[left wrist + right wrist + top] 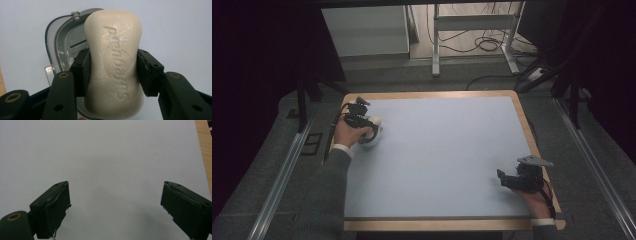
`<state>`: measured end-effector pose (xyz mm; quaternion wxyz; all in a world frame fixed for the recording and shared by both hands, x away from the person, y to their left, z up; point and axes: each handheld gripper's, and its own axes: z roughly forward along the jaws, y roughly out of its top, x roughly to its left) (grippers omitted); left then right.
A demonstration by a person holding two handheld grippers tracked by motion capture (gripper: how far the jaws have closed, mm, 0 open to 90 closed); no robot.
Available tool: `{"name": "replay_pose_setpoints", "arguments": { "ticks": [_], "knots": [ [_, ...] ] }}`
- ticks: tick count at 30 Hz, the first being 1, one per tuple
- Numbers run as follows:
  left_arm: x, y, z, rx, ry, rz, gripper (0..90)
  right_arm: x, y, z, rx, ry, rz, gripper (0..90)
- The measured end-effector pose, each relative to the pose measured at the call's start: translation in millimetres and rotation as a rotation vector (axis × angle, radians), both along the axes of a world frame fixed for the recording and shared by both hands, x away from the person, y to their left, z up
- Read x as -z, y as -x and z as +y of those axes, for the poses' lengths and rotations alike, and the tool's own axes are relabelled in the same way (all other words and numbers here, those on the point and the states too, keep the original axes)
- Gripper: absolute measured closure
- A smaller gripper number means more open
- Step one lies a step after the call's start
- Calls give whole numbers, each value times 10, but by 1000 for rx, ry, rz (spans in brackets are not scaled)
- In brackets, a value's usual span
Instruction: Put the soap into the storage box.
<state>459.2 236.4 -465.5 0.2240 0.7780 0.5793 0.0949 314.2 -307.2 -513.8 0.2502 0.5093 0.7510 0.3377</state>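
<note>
I see the table (437, 150) as a wide, smooth pale blue sheet with a wooden edge. Behind my left gripper (113, 72) lies a grey soap dish (60, 50), rounded plastic with a glossy rim. The jaws of this gripper pinch a cream soap bar (113, 62) at its narrow waist; it is waxy, with pressed letters, directly above the dish. My right gripper (115, 205) stands spread wide over bare sheet, well apart.
</note>
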Motion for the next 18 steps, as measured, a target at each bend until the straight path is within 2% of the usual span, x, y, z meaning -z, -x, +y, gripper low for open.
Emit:
{"name": "replay_pose_setpoints", "arguments": {
  "ticks": [4,7,9,12,18],
  "knots": [
    [35,-1,1,0,-9,-11,492,-4,5,-2,-1,-1,1,85],
    [-16,20,16,-16,19,-66,427,-5,5,-3,-2,-1,0,85],
    [-80,44,3,-8,35,-92,402,-1,1,-4,0,1,0,85],
    [-123,73,-10,15,78,-102,371,-1,2,-3,0,1,-1,85],
    [-157,115,-46,41,98,-101,357,-4,5,3,-2,-1,1,85]
  ]
}}
